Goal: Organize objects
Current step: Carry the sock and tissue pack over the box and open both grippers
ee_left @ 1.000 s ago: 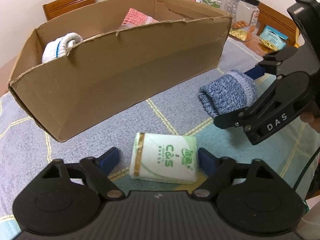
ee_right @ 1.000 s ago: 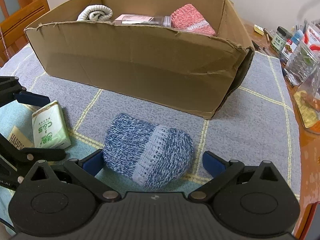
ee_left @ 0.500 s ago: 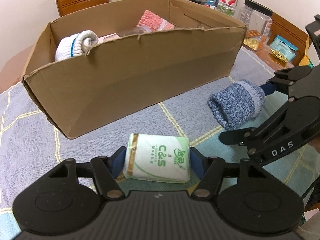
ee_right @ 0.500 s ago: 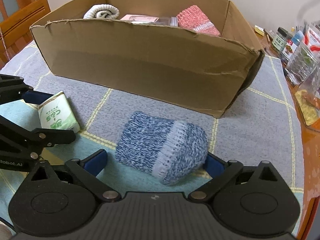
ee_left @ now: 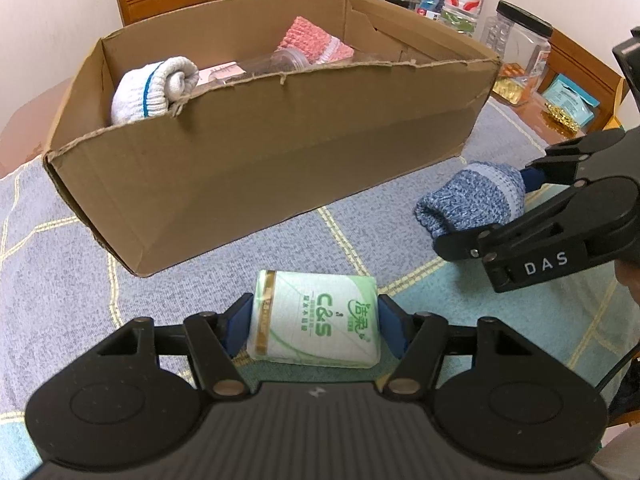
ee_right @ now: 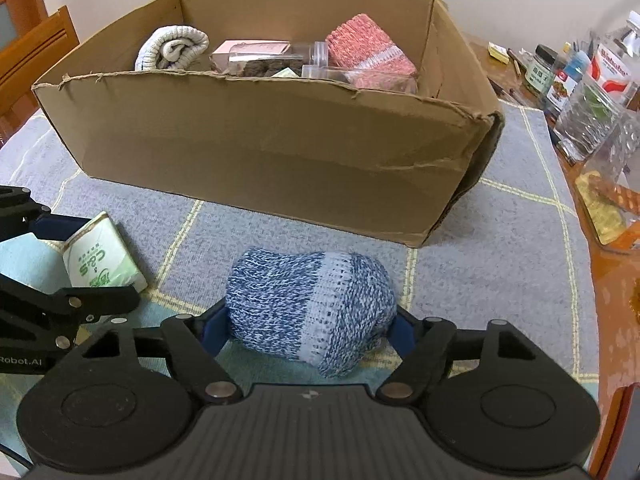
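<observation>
Left gripper (ee_left: 314,322), right gripper (ee_right: 308,326) — matte black bodies, ribbed centre, round side discs, silver pivot screws, blue finger pads (ee_left: 390,330); white lettering "DAS" and "Robot.AI" — black cable trailing.

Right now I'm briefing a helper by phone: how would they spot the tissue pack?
Find the big cardboard box on the blue checked cloth. In front of its near wall lies the tissue pack, white-green plastic with printed lettering, unlike the knitted blue sock roll nearby.

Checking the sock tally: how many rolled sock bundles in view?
3. White roll in the cardboard box, left end; pink roll in its right end; blue roll outside, clamped in the right gripper. More may be hidden inside.
</observation>
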Tool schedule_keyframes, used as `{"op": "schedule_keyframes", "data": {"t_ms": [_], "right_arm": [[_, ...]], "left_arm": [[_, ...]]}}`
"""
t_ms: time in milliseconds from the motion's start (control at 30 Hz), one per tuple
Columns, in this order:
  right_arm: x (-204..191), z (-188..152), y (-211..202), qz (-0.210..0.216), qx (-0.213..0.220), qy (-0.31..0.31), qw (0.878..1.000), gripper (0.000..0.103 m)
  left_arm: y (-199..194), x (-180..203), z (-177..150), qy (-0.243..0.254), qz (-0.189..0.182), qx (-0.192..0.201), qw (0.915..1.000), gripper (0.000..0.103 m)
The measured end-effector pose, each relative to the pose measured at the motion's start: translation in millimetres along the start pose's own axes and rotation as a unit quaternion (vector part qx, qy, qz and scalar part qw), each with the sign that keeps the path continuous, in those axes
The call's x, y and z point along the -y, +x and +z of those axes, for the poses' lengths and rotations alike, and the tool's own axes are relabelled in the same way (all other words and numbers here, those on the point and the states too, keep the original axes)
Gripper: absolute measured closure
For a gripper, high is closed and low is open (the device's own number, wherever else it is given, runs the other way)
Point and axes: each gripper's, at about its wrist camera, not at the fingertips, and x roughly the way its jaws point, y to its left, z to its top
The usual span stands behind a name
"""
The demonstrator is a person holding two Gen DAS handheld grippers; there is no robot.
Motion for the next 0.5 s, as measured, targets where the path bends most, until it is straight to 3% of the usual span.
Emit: {"op": "schedule_keyframes", "data": {"t_ms": [267,500], "right_arm": [[3,5,-31,0.013,-0.003,-0.01,1.0,0.022],[4,32,-79,0.022,0.039,-0.04,0.998,0.022]], "left_arm": [[-27,0,11,0.014,-0.014,-0.005,0.9998,0.039],[-73,-6,45,0.019,-0.03,0.019,0.9992,0.039]]}}
